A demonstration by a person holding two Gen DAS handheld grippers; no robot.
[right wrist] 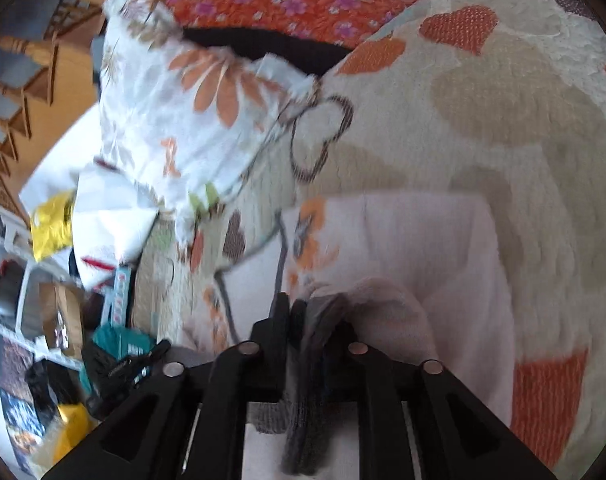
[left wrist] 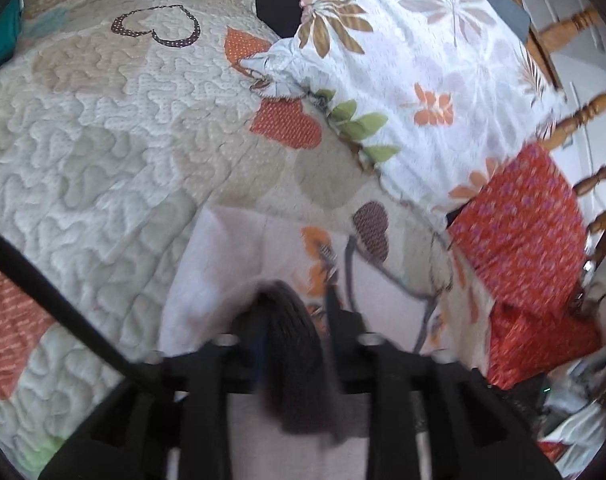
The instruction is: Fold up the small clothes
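Note:
A small pale pink garment (left wrist: 223,272) with an orange and grey print lies on the quilted bedspread (left wrist: 103,140). It also shows in the right wrist view (right wrist: 443,260). My left gripper (left wrist: 295,320) is shut on a grey ribbed edge (left wrist: 291,360) of the garment, bunched between the fingers. My right gripper (right wrist: 303,320) is shut on another part of that grey edge (right wrist: 307,400), with pink cloth (right wrist: 387,308) folded over beside it. Both hold the edge up off the bed.
A white floral pillow (left wrist: 403,60) and a red flowered cloth (left wrist: 523,240) lie at the far side of the bed, with wooden chair spindles (left wrist: 583,108) behind. In the right wrist view, the pillow (right wrist: 175,112) is left, with floor clutter (right wrist: 63,320) beyond the bed edge.

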